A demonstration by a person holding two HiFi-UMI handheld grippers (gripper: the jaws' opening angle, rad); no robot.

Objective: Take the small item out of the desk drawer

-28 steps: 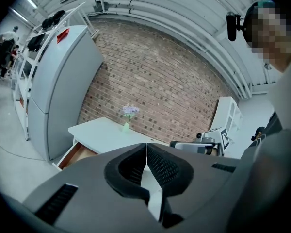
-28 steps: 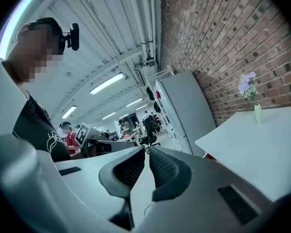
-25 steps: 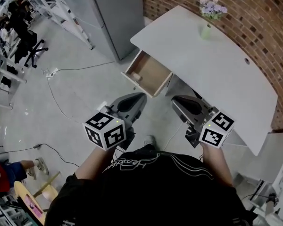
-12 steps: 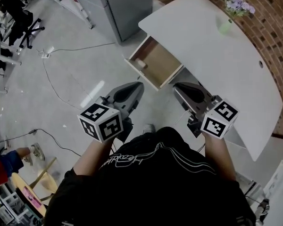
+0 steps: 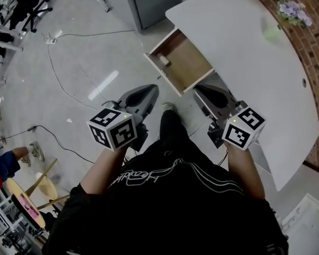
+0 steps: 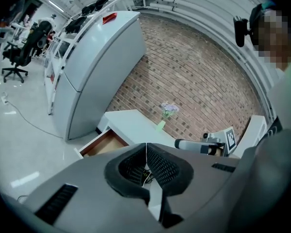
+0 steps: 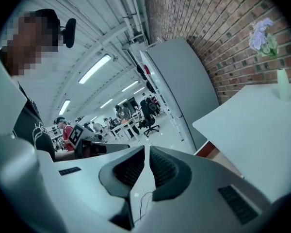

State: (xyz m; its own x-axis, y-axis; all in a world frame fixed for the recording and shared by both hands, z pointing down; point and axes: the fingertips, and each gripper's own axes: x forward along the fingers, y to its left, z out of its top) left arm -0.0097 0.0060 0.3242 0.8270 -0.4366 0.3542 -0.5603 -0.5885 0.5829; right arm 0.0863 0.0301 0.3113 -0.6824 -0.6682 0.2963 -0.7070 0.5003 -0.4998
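We are holding the left gripper (image 5: 151, 91) and right gripper (image 5: 201, 91) empty, jaws pressed together, because the drawer (image 5: 187, 68) at twelve o'clock — small item (image 5: 164, 61) inside — is seemingly lying beyond reach.

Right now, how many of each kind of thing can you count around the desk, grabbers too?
desk: 1
open drawer: 1
small item in the drawer: 1
flower vase on the desk: 1
grippers, left gripper and right gripper, both with fingers together and empty: 2
Total: 6
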